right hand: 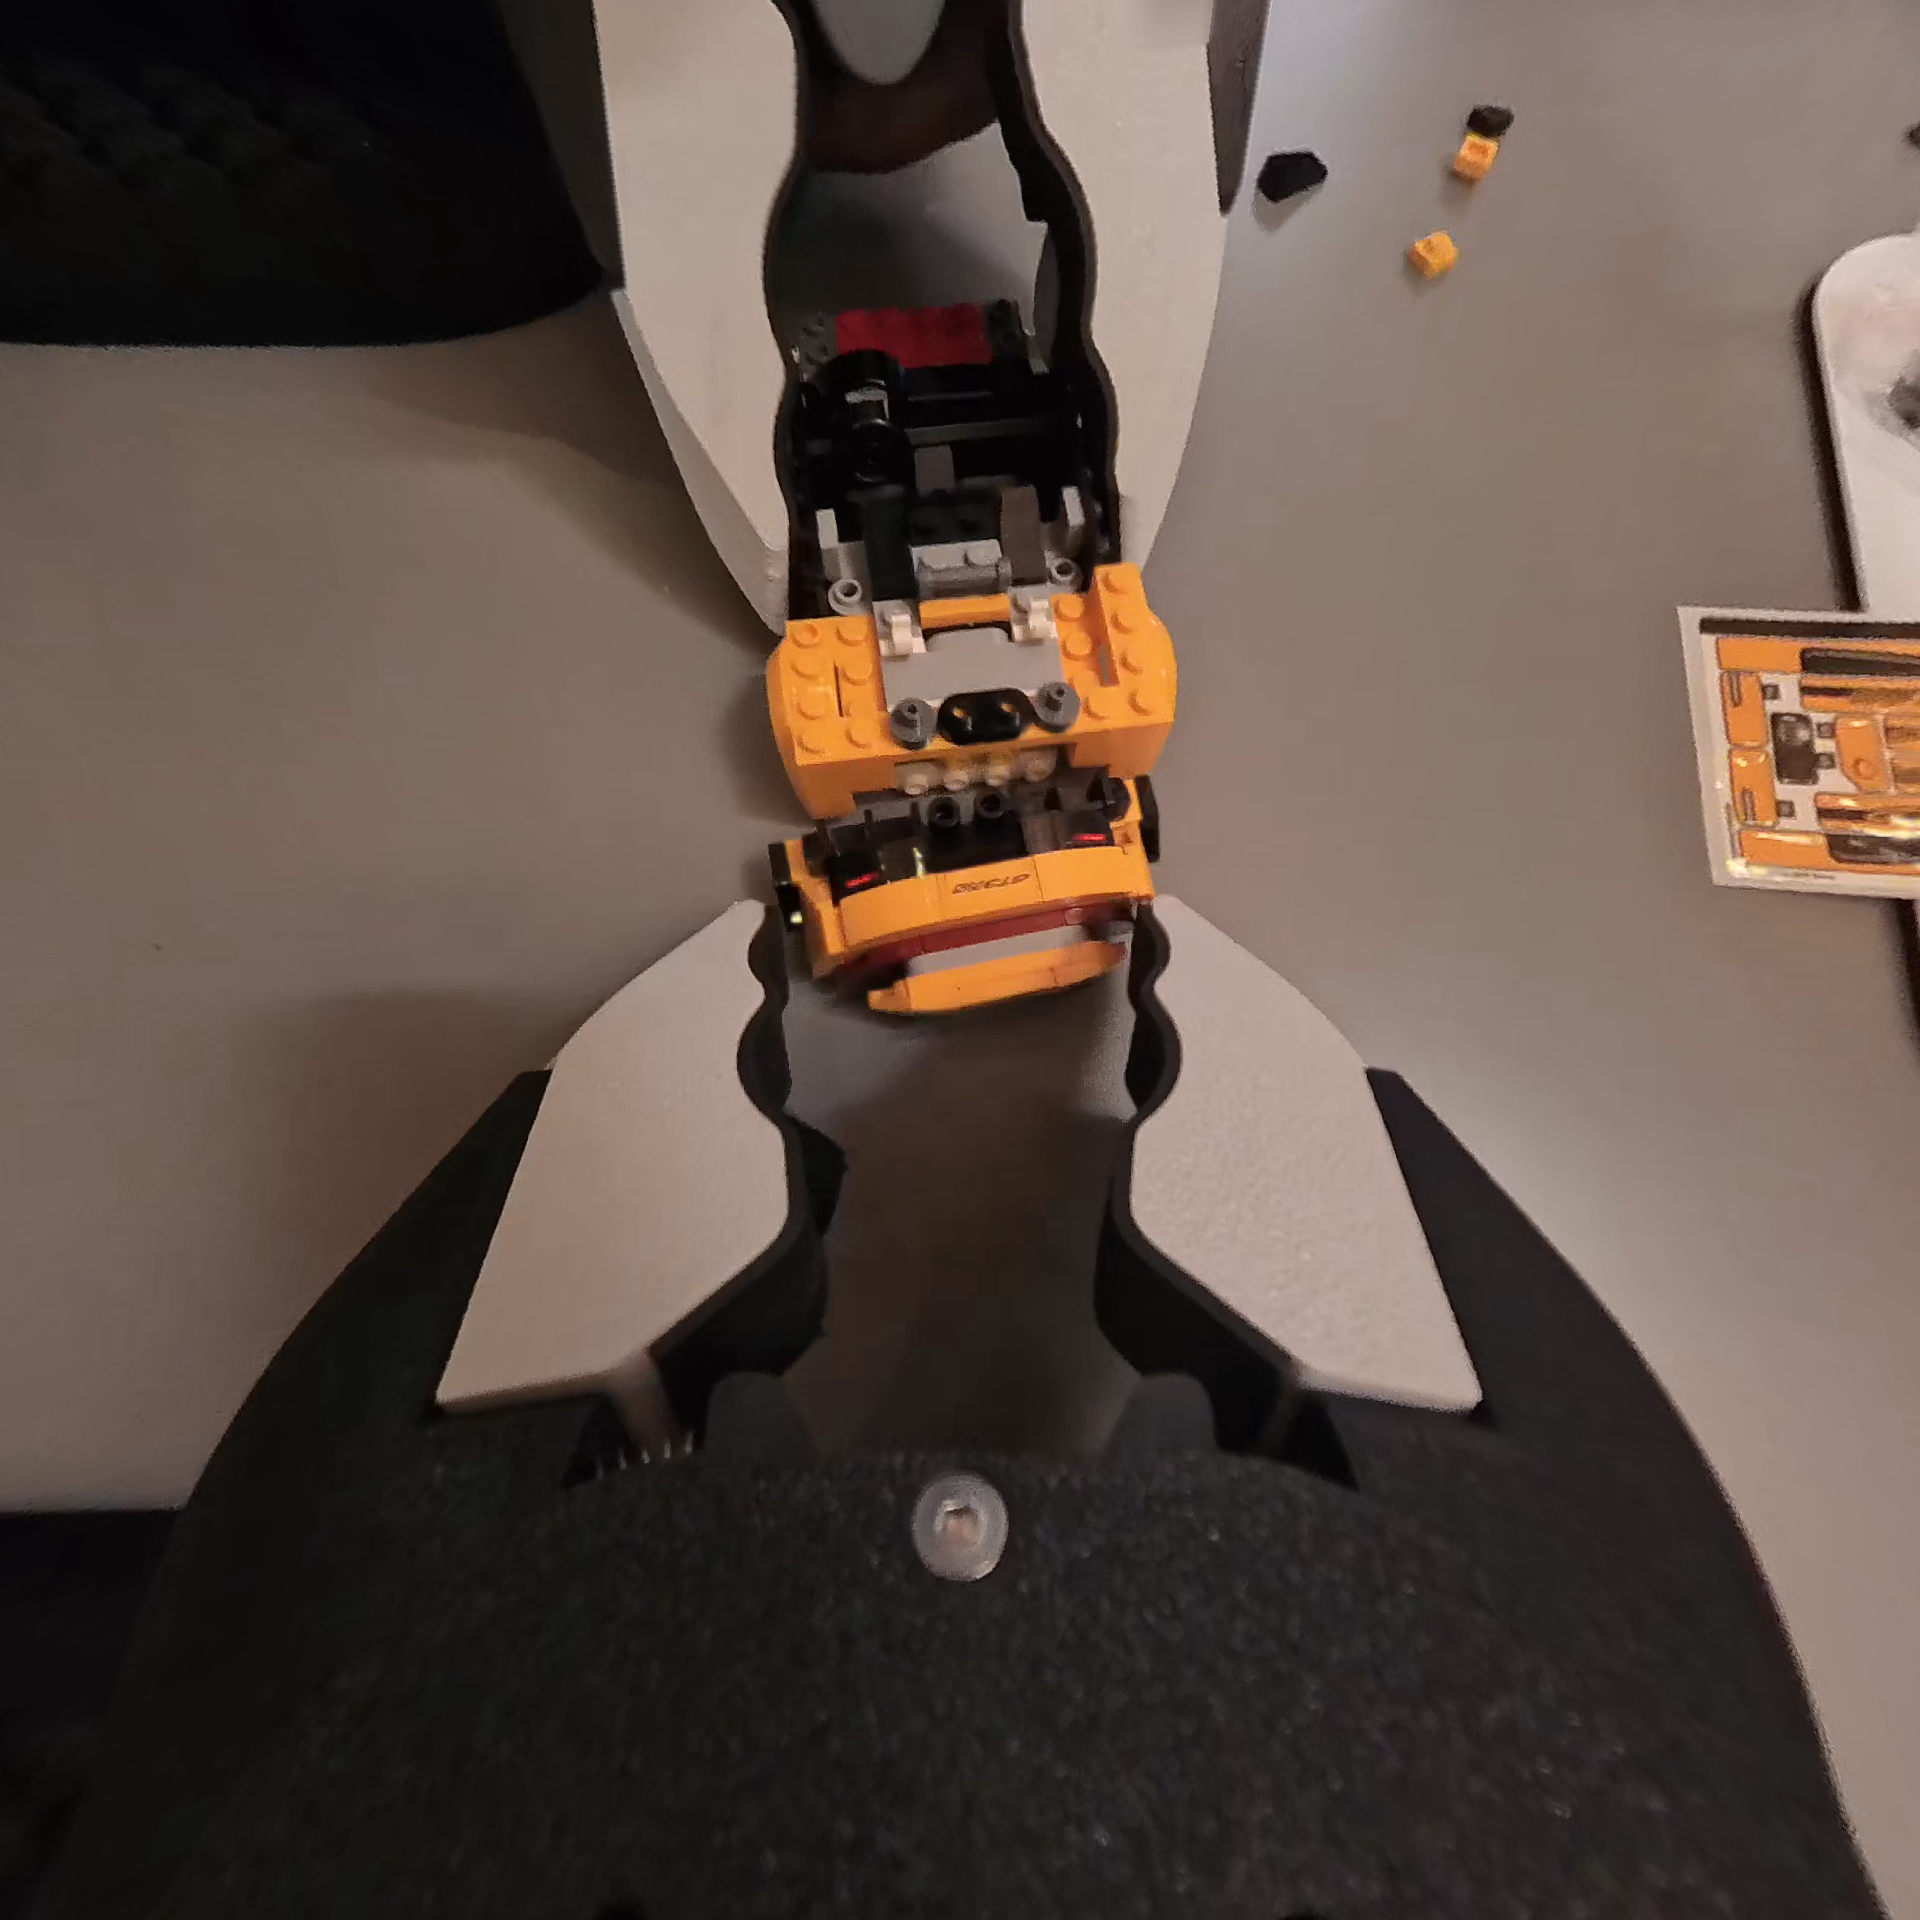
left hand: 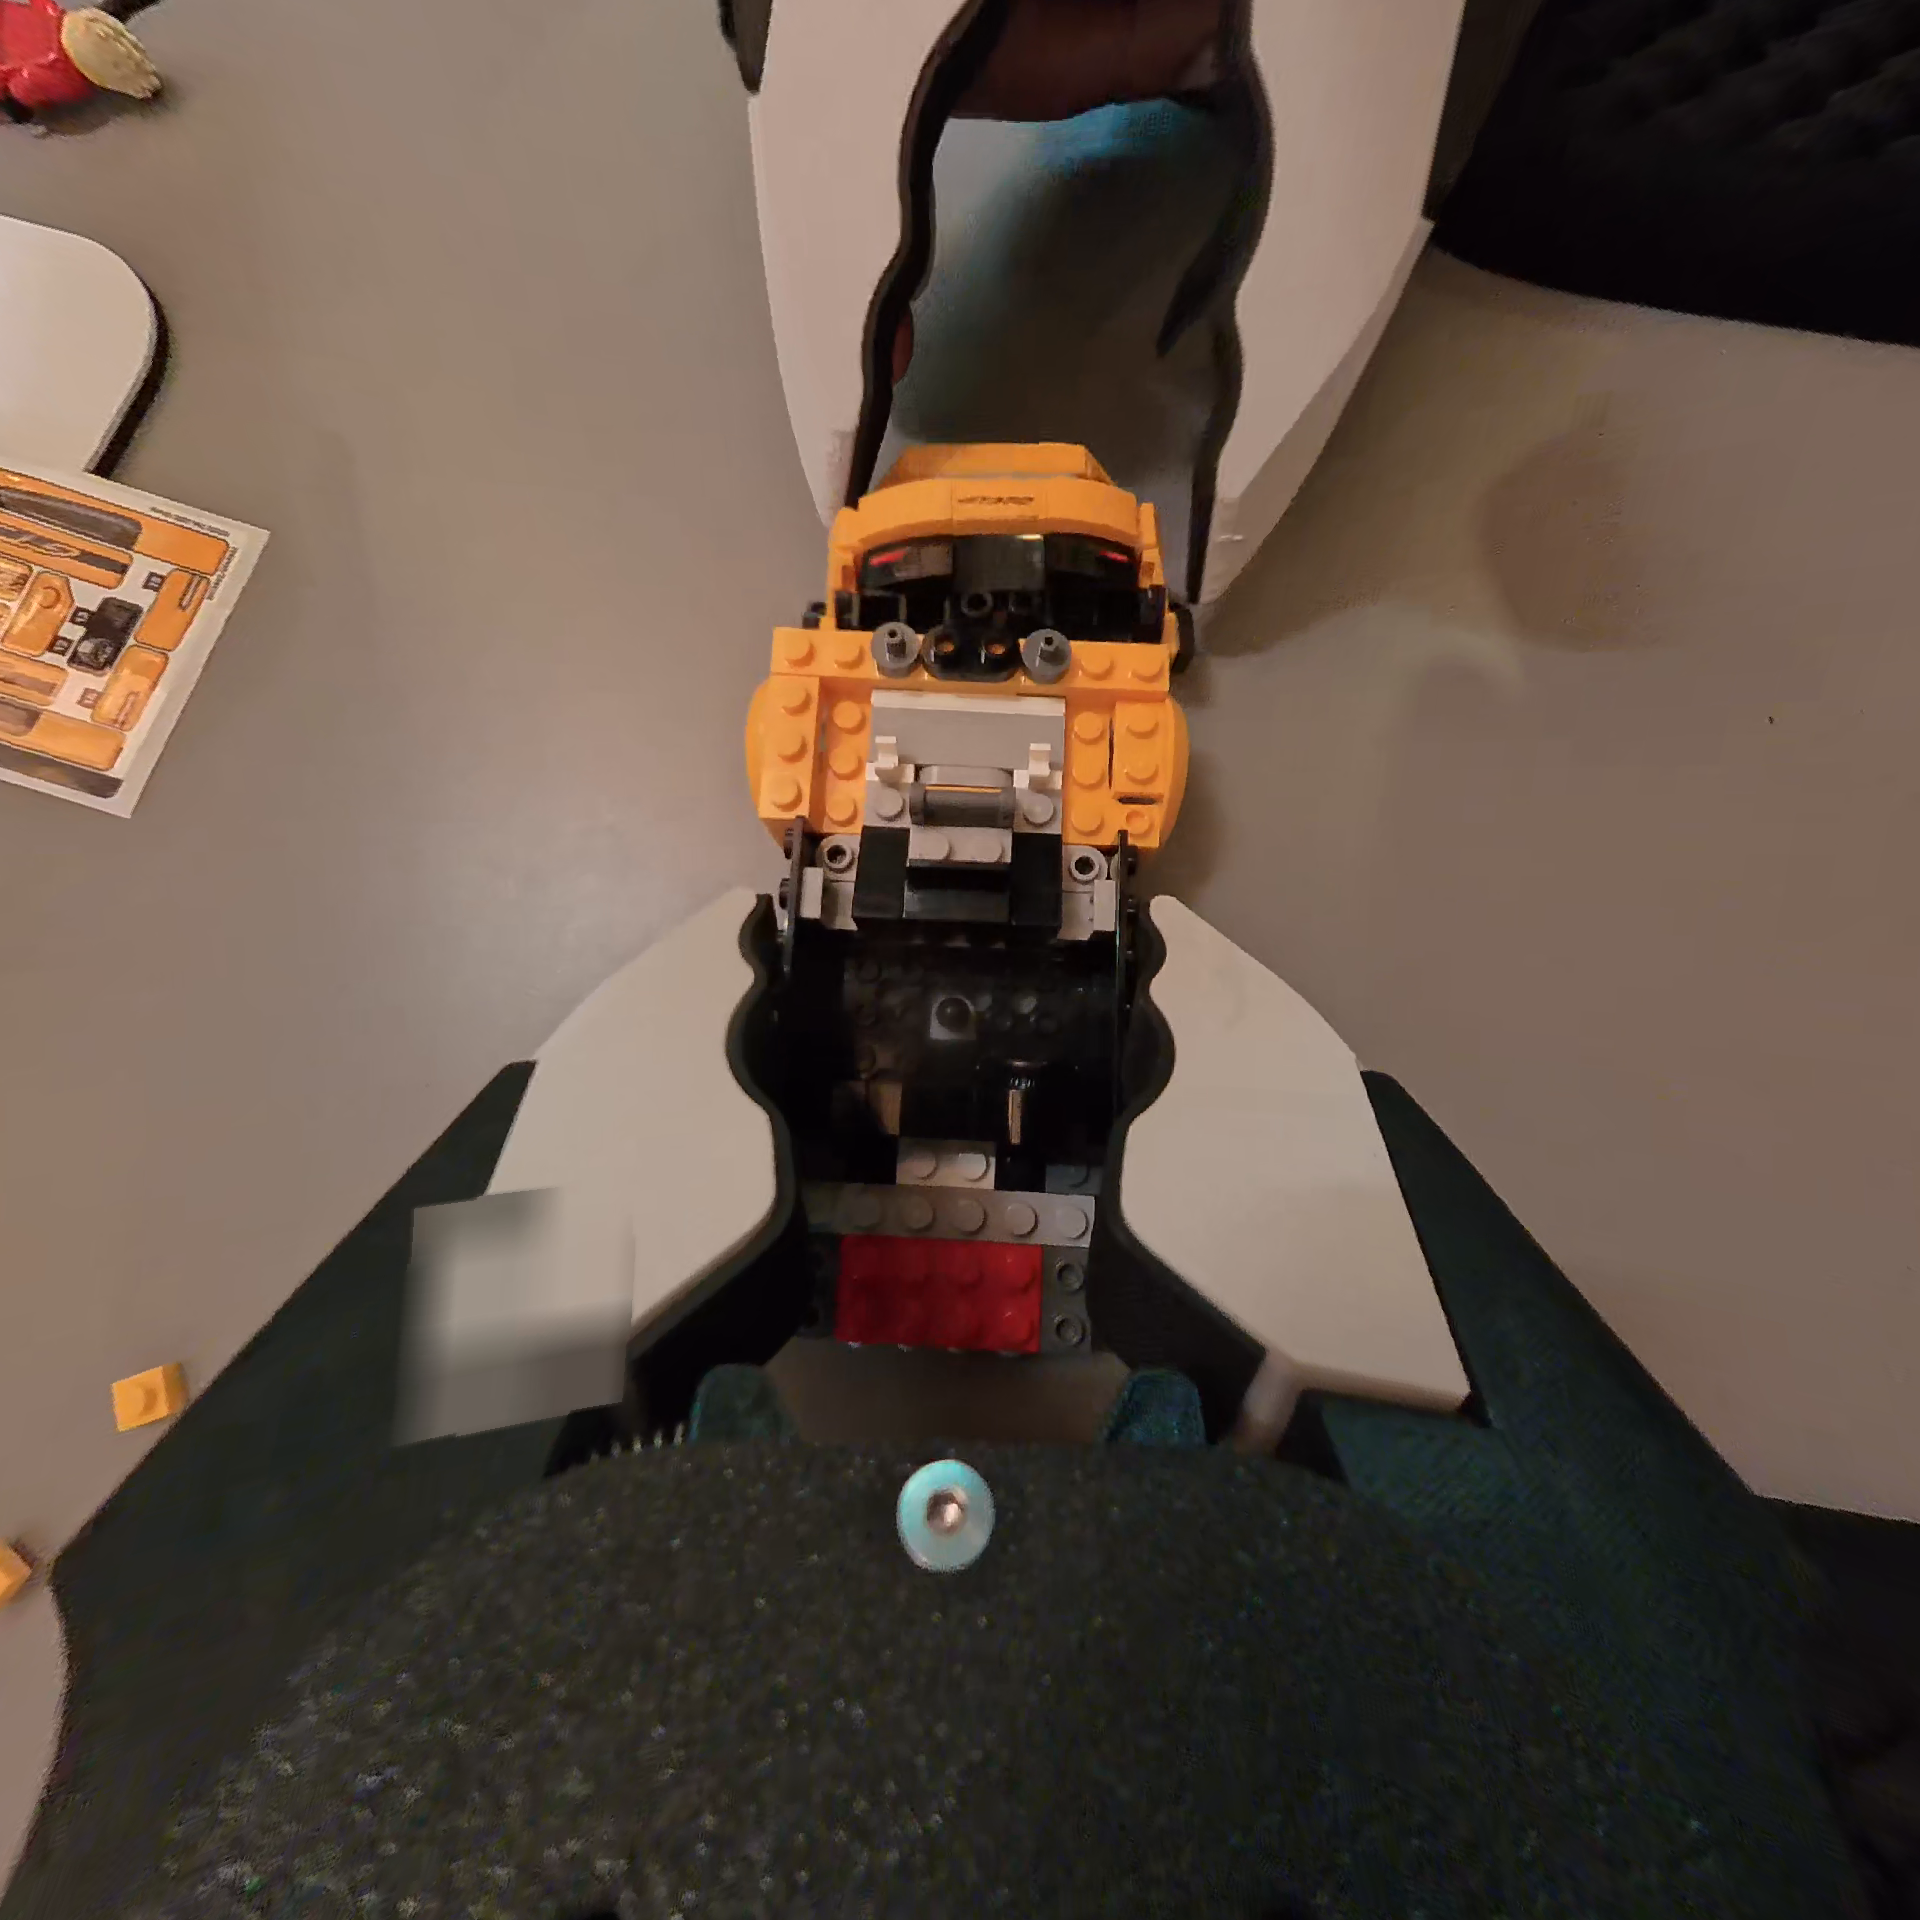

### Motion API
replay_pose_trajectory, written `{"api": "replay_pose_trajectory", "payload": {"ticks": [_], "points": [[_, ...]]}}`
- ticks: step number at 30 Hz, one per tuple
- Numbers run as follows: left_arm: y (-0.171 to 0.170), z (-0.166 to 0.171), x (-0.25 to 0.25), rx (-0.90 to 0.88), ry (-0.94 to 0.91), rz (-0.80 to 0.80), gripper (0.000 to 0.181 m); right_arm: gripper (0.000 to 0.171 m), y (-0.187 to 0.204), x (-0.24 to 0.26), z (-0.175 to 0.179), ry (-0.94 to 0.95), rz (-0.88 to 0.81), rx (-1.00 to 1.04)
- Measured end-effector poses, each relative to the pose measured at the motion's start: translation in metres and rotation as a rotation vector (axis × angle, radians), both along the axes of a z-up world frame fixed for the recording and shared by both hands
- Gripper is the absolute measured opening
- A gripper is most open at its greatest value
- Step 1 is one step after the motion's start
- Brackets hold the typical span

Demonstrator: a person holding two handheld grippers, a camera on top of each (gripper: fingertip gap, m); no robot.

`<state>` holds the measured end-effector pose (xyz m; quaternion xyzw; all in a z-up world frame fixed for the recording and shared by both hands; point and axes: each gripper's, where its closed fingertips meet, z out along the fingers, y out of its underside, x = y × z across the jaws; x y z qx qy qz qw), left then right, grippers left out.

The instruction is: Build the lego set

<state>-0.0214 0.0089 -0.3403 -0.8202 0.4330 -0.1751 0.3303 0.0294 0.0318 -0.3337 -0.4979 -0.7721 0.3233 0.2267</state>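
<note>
Over grey table [left hand: 416, 312], L tool [left hand: 951, 935] & R tool [right hand: 951, 914] each clamp opposite ends of yellow lego car [left hand: 961, 727].

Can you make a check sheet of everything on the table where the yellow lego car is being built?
Surface: grey table, bare in the middle.
Job's things: part-built yellow lego car; sticker sheet; loose yellow bricks.
Clutter: red object at a far corner; white tray.
Grippers: left gripper clamps the car's black end; right gripper holds the yellow end.
Cables: nothing seen.
Surroundings: dark area beyond the table edge.
</note>
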Motion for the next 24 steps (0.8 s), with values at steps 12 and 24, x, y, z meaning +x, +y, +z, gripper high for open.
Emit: {"api": "replay_pose_trajectory", "payload": {"ticks": [12,24], "points": [[0.000,-0.001,-0.001,0.004,0.006,0.000,0.064,0.064,0.001,0.000,0.004,0.030,0.009,0.010],[-0.002,-0.001,-0.002,0.004,0.011,-0.003,0.064,0.069,-0.005,-0.008,-0.003,-0.010,-0.025,0.059]]}}
